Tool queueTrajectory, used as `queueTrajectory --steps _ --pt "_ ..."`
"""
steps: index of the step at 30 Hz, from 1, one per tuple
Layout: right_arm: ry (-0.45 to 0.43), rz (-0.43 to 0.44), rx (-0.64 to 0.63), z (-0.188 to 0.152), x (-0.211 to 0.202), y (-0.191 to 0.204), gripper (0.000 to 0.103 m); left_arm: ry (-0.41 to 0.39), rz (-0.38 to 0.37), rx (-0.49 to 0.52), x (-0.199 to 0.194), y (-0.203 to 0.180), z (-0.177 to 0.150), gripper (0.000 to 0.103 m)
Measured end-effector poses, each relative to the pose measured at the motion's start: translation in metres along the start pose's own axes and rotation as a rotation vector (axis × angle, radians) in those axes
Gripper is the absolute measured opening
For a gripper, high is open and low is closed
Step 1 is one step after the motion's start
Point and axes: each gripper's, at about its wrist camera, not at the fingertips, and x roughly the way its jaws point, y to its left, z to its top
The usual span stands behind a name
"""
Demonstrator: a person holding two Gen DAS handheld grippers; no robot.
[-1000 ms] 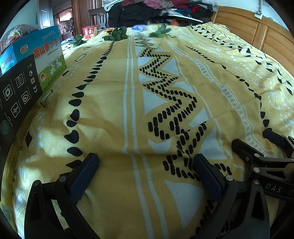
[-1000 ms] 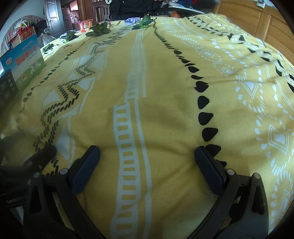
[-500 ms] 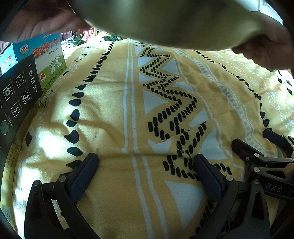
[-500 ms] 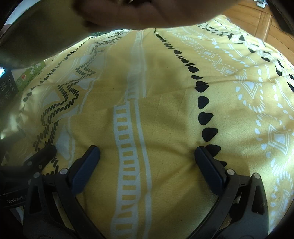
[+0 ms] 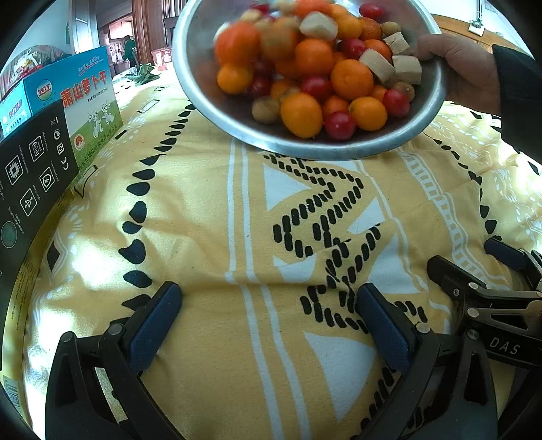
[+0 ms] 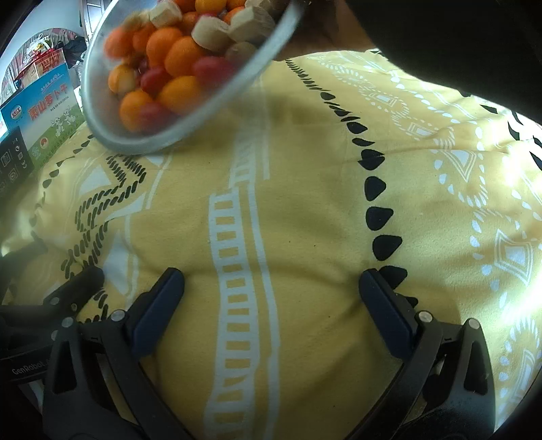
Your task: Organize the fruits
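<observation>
A metal bowl (image 5: pixel 338 149) full of small oranges (image 5: pixel 301 113), red cherry tomatoes (image 5: pixel 340 125) and pale cut chunks (image 5: pixel 406 67) is held tilted above the yellow patterned bedspread (image 5: pixel 203 210) by a bare hand (image 5: pixel 460 64). It also shows in the right wrist view (image 6: pixel 101 111), upper left. My left gripper (image 5: pixel 267 314) rests open and empty on the bedspread, well short of the bowl. My right gripper (image 6: pixel 271 301) is open and empty too; it shows in the left wrist view (image 5: pixel 501 274) at the right.
A blue and green carton (image 5: pixel 84 101) and a black box (image 5: pixel 30 176) stand along the left edge of the bed. A wooden headboard (image 5: pixel 464 30) is at the far right. A dark sleeve (image 6: pixel 440 40) fills the right wrist view's upper right.
A hand has brought a bowl of fruit in over the bed and tilted it toward the bedspread, hiding the far clutter. Both grippers have stayed still.
</observation>
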Motion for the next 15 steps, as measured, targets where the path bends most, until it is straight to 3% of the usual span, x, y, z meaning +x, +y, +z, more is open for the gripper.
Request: queueTrajectory --steps 15 --pt "0.001 0.000 0.000 -0.0006 -0.0010 0.0017 0.103 0.001 0.000 0.000 0.0010 -0.0010 0.0004 0.103"
